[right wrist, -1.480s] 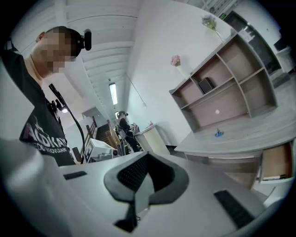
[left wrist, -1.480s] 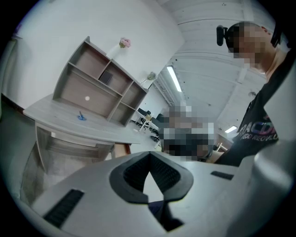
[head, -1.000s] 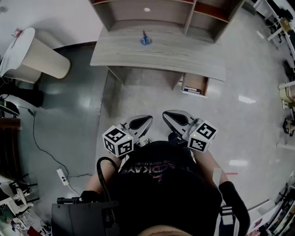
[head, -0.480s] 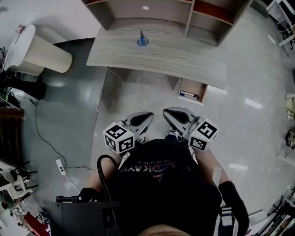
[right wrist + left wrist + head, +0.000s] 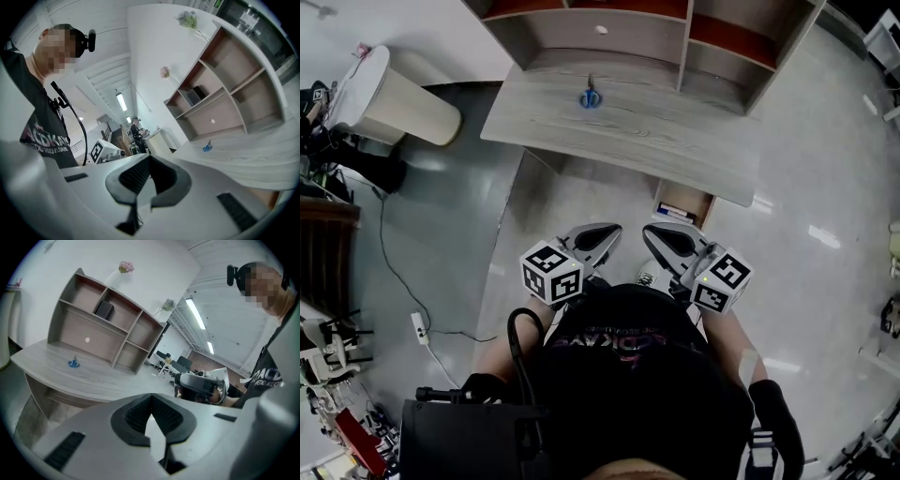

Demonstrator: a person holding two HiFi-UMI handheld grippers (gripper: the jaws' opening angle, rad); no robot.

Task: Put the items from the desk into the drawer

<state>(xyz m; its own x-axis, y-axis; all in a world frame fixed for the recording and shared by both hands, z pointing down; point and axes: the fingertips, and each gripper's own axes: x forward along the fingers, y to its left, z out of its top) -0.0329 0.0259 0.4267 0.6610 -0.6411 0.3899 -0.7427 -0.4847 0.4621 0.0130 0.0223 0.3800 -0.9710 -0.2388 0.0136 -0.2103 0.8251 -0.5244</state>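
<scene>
Blue-handled scissors (image 5: 590, 97) lay on the grey wood-grain desk (image 5: 675, 141), on the left-centre of its top, close under the shelf unit (image 5: 680, 42) that stood along the desk's back edge. The scissors lay alone, well apart from both grippers.

A drawer (image 5: 682, 208) stood pulled out below the desk's front edge, right of centre. A flat item with a blue and white edge (image 5: 673, 212) lay inside it; what it was could not be made out.

The shelf unit had open compartments with reddish inner surfaces. A small white round mark (image 5: 601, 30) showed on the back panel above the scissors. The left gripper view showed a dark box (image 5: 104, 310) on an upper shelf.

The left gripper (image 5: 602, 234) and right gripper (image 5: 661, 236) were held side by side in front of the desk, close to the person's chest, each pointed toward the desk. Each gripper's own view showed its ribbed black pads brought together at the tips, with nothing between them.

A pale cylindrical bin (image 5: 394, 98) stood on the floor off the desk's left end. A white power strip (image 5: 419, 328) with a trailing cable lay on the floor, well in front of the desk to its left.
</scene>
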